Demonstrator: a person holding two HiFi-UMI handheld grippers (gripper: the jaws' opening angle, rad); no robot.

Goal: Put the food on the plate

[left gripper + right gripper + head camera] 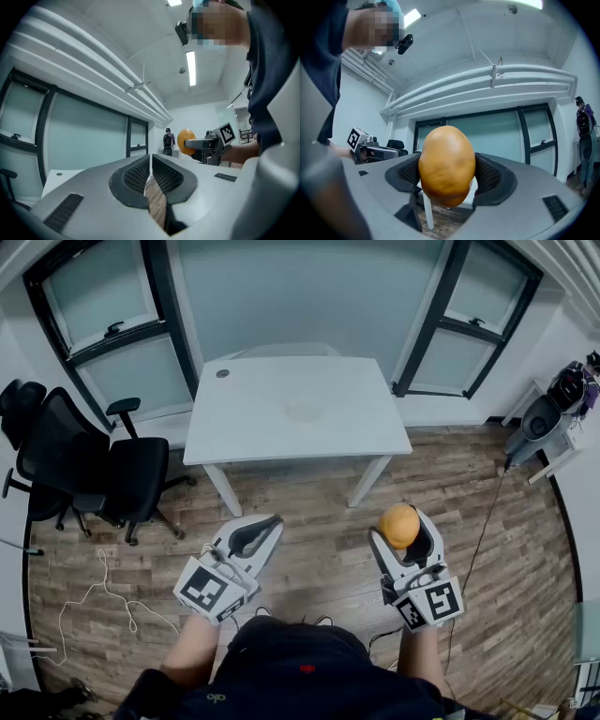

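Our right gripper (403,531) pinches the orange egg-shaped food (398,524) at five o'clock; our left gripper (265,525) is pressed together, empty. We judge the smooth, rounded food could slip free before reaching the table (253,418) at twelve.

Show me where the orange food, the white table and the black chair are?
orange food (398,524): head view, on its rounded top.
white table (253,423): head view, on the bare tabletop.
black chair (136,474): head view, on its seat.
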